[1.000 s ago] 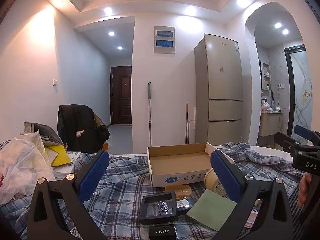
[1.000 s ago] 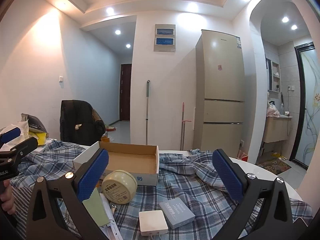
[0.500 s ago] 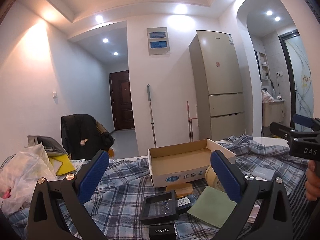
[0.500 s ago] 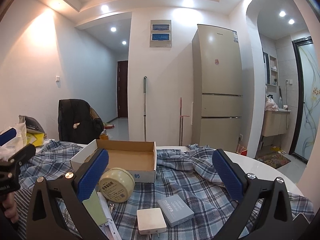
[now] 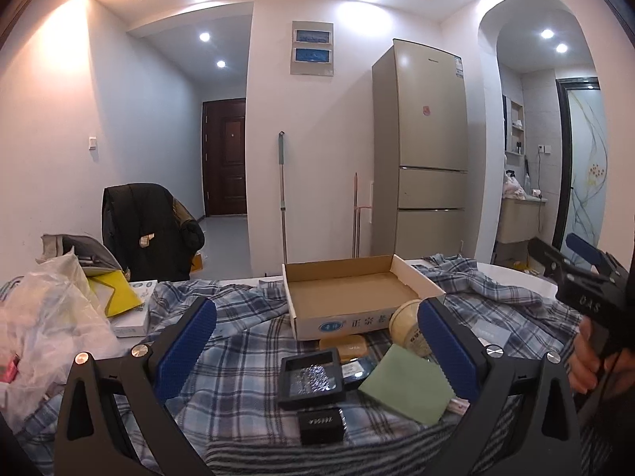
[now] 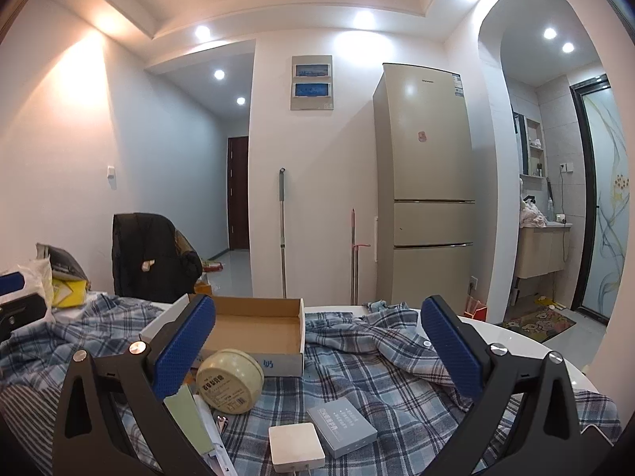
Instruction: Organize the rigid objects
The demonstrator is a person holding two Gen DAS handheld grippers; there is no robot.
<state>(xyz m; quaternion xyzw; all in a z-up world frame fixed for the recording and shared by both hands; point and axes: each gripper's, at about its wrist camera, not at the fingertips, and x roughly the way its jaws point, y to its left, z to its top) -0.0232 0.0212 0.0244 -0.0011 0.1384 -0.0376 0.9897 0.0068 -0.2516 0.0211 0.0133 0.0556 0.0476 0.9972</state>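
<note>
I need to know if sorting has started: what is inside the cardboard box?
The cardboard box shows only its bare brown floor in both views; nothing lies in it. Its near wall covers a strip of floor at the front, so something flat there could be hidden.

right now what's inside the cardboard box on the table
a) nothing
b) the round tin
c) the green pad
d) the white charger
a: the box shows only its bare brown floor in both views, while the tin sits on the cloth in front of it, the charger lies nearer the right claw and the pad lies by the left claw.
</note>
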